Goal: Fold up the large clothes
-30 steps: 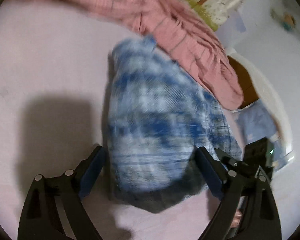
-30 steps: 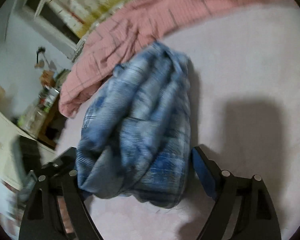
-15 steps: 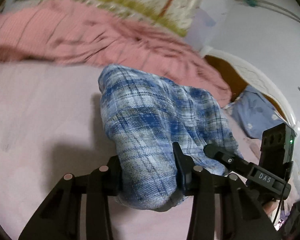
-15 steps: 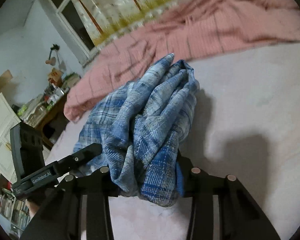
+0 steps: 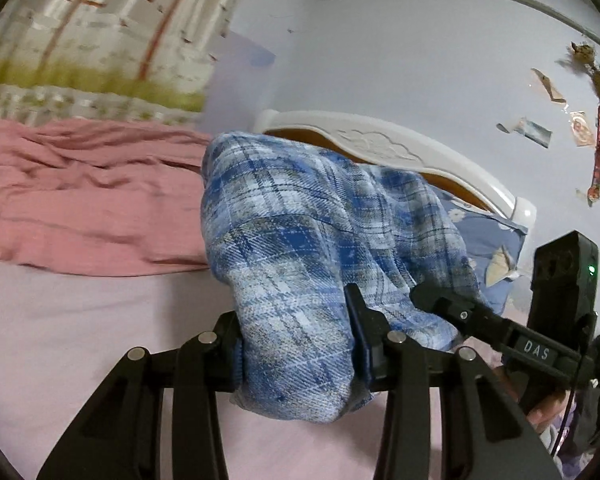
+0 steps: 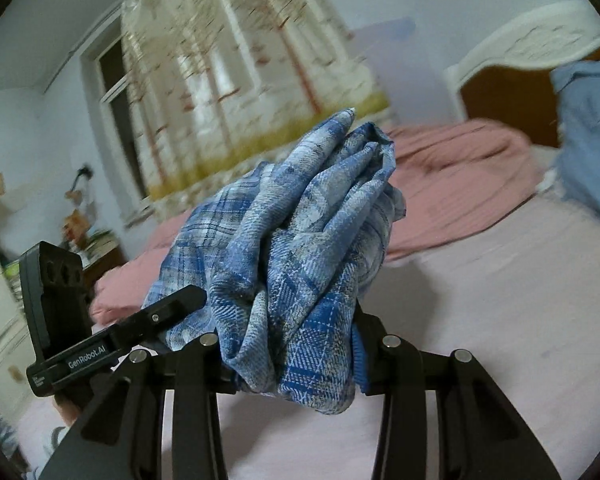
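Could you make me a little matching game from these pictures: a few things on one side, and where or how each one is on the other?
Things:
1. blue plaid shirt
2. pink blanket
3. white headboard
4. blue floral pillow

States:
A. leaning against the headboard
B. bunched up, clamped by both grippers
C. standing against the wall at the bed's end
D. lying rumpled on the bed below the curtain

Pairs: 1-B, 2-D, 3-C, 4-A

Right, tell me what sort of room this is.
Most likely a bedroom: a bed with a white carved headboard, a crumpled pink blanket on the pale sheet, and a floral blue pillow against the headboard. A printed curtain covers the window.
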A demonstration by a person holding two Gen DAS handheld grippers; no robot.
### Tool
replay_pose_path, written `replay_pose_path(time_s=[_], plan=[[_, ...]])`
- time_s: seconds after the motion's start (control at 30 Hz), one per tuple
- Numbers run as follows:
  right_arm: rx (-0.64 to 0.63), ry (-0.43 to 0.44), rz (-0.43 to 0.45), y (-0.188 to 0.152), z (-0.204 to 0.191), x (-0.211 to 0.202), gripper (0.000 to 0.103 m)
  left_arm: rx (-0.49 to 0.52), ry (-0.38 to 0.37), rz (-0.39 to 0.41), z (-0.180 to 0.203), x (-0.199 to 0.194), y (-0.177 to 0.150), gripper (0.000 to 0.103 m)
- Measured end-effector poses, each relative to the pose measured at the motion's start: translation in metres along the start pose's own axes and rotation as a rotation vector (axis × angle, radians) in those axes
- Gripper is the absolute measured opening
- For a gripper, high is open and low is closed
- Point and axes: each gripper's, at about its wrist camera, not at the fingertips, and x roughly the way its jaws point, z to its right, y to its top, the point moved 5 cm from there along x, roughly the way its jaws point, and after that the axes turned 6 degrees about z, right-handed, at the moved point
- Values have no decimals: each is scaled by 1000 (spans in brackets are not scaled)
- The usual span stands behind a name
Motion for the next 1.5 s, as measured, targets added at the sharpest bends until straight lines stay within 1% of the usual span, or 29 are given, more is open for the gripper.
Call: replay_pose_path(time_s=[0.07, 0.13, 0.2, 0.27, 0.3, 0.33, 0.37, 0.4, 0.43, 0.47, 0.53, 0.6, 0.63, 0.67, 0.7, 0.77, 0.83, 0.9, 0.97, 1.03, 1.1, 1.17, 1.23, 1.27, 1.3, 1.37, 1.4, 1.43, 1.5], plan=[[-4, -67, 19, 6, 33, -2, 42, -2, -27, -14, 13, 41, -10, 41], [8, -130, 29, 6, 71, -1, 42, -4, -42, -35, 21, 79, -29, 41], [11, -191, 21, -4, 110, 11, 42, -29, -33, -73, 17, 116, -54, 41], [27, -248, -16, -20, 150, 29, 42, -54, 1, -137, 8, 153, -85, 41], [36, -274, -48, -32, 168, 40, 42, -50, 33, -186, 0, 171, -101, 41], [53, -307, -108, -50, 188, 58, 42, -39, 87, -261, -7, 187, -123, 41], [64, -329, -177, -66, 201, 73, 42, -41, 153, -372, -14, 200, -142, 42], [77, -357, -273, -86, 213, 91, 42, -54, 178, -397, -17, 203, -145, 43], [71, -393, -323, -99, 217, 102, 46, -53, 168, -371, -14, 198, -137, 45], [42, -414, -310, -97, 214, 102, 46, -20, 190, -358, -11, 194, -133, 46], [20, -401, -261, -87, 207, 97, 47, 9, 215, -361, -8, 192, -138, 49], [15, -426, -285, -92, 209, 101, 49, 0, 196, -337, -7, 187, -135, 53], [18, -432, -279, -90, 208, 101, 51, 0, 192, -322, -6, 183, -133, 59], [19, -430, -268, -88, 205, 100, 54, 10, 207, -309, -8, 178, -132, 64], [19, -431, -248, -86, 202, 97, 57, 36, 236, -295, -7, 172, -133, 72], [-10, -442, -177, -79, 200, 72, 77, 105, 287, -242, -5, 164, -123, 74], [-61, -416, -114, -73, 181, 53, 91, 163, 340, -177, -4, 148, -114, 79], [-123, -443, -44, -64, 164, 36, 92, 218, 386, -106, -1, 126, -107, 82], [-139, -491, 31, -60, 150, 24, 94, 302, 458, -32, 3, 97, -102, 86], [-160, -489, 66, -60, 130, 14, 100, 335, 455, 24, 6, 72, -100, 92], [-186, -472, 97, -60, 110, 4, 103, 373, 453, 57, 5, 45, -105, 93], [-214, -476, 135, -61, 92, -8, 103, 354, 468, 63, -3, 17, -110, 93], [-198, -461, 159, -65, 78, -18, 103, 332, 466, 88, -5, -6, -108, 94], [-182, -436, 157, -68, 71, -23, 103, 336, 481, 131, -5, -22, -105, 96], [-171, -415, 157, -71, 64, -26, 103, 345, 492, 168, -3, -34, -104, 103], [-199, -396, 170, -78, 47, -33, 103, 370, 513, 261, 2, -57, -104, 103], [-242, -383, 189, -82, 36, -36, 103, 382, 523, 298, 4, -63, -105, 103], [-266, -384, 196, -87, 32, -38, 103, 396, 540, 315, 6, -66, -106, 103], [-308, -423, 203, -96, 26, -38, 103, 405, 551, 324, 5, -66, -109, 103]])
